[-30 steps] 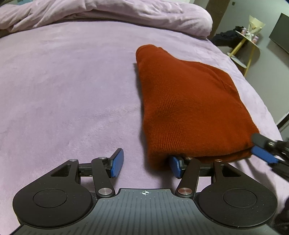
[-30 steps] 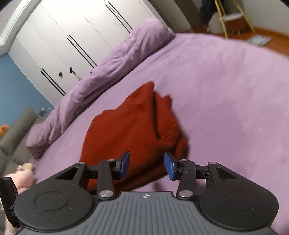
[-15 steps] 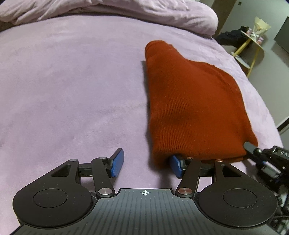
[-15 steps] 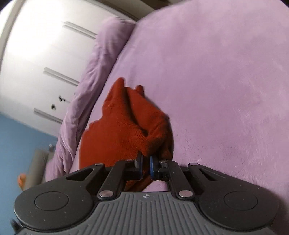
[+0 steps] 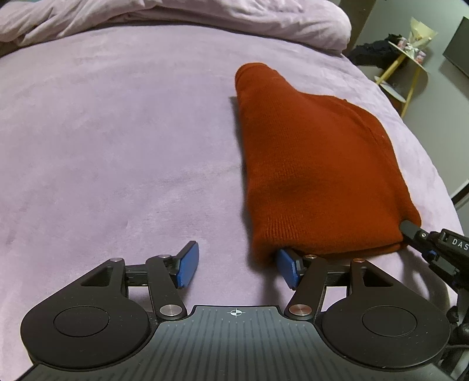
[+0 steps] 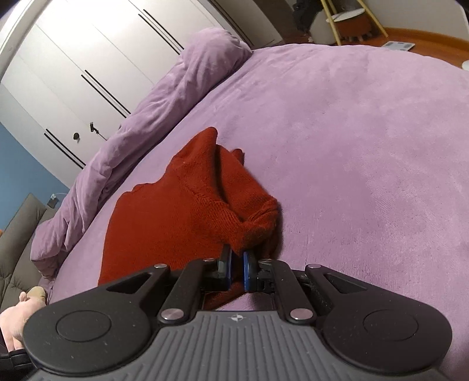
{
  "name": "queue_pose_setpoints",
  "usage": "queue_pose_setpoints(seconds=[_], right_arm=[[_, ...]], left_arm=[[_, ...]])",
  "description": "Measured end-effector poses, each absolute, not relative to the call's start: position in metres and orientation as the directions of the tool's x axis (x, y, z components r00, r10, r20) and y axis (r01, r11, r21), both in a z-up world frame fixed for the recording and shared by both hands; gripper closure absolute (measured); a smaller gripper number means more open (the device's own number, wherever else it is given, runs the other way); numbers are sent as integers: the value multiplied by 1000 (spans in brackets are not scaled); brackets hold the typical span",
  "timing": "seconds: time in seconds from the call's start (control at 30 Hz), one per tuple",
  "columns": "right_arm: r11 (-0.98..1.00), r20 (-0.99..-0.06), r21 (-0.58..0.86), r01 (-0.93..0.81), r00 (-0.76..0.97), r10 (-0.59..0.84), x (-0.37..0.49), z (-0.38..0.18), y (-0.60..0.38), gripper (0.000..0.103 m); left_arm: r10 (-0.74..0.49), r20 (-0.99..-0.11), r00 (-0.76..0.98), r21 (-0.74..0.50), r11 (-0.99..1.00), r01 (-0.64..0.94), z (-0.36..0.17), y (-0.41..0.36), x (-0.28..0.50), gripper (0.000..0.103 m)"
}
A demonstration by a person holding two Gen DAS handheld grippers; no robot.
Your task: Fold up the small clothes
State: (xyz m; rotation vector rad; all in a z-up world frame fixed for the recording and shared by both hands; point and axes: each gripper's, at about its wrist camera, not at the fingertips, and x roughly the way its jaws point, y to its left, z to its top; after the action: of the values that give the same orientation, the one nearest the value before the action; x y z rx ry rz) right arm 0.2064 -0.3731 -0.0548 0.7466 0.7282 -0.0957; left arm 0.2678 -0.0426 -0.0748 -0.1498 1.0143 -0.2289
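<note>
A rust-red knitted garment (image 5: 316, 164) is lying folded on the purple bed (image 5: 117, 140), toward the bed's right edge as the left wrist camera sees it, with its narrow end pointing toward the rumpled lilac duvet (image 5: 176, 17) bunched along the far edge.

The left gripper (image 5: 237, 265) is sitting low on the bed at the garment's near-left corner with its jaws spread wide. Its right blue pad (image 5: 285, 268) is tucked just under the near hem of the knit, touching the fabric, while the left blue pad (image 5: 187, 263) is resting over bare bedcover, apart from the cloth. Nothing is being pinched between them.

The right gripper (image 6: 236, 268) is reaching in at the garment's (image 6: 181, 217) near-right corner, close to the bed's right edge. Its jaws are drawn nearly together and are clamping a bunched wad of the red knit between the blue pads, so the corner is puckering up into a ridge of folds just ahead of the fingertips. In the left wrist view this same gripper (image 5: 410, 231) is showing as a dark tip touching the garment's near-right corner.

White wardrobe doors (image 6: 88, 67) are standing beyond the duvet (image 6: 140, 123), and a small yellow-legged side table (image 5: 404, 64) is standing off the bed's right side.
</note>
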Motion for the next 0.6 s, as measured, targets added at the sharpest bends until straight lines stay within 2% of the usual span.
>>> queue_pose_setpoints(seconds=[0.23,0.37,0.47,0.53,0.6], right_arm=[[800,-640,533,277,750,167,206,-50,-369,98],[825,-652,502,260,740,164,205,-45,-369,94],[866,-687,406,290,722,80,197,-34,-370,84],[884,-709,323,339,705,-12,189,-27,-374,84],[870,-698,355,343,716,3,184,-23,-385,84]], left_arm=[[-284,-822,493,-273,957,96,-77,-33,268,37],[-269,-825,498,-262,961,85,-73,-20,266,40],[-195,-813,548,-198,979,55,-65,-2,264,39],[-195,-806,559,-220,975,23,-62,10,268,39],[-220,-805,551,-267,964,-5,-62,16,275,39]])
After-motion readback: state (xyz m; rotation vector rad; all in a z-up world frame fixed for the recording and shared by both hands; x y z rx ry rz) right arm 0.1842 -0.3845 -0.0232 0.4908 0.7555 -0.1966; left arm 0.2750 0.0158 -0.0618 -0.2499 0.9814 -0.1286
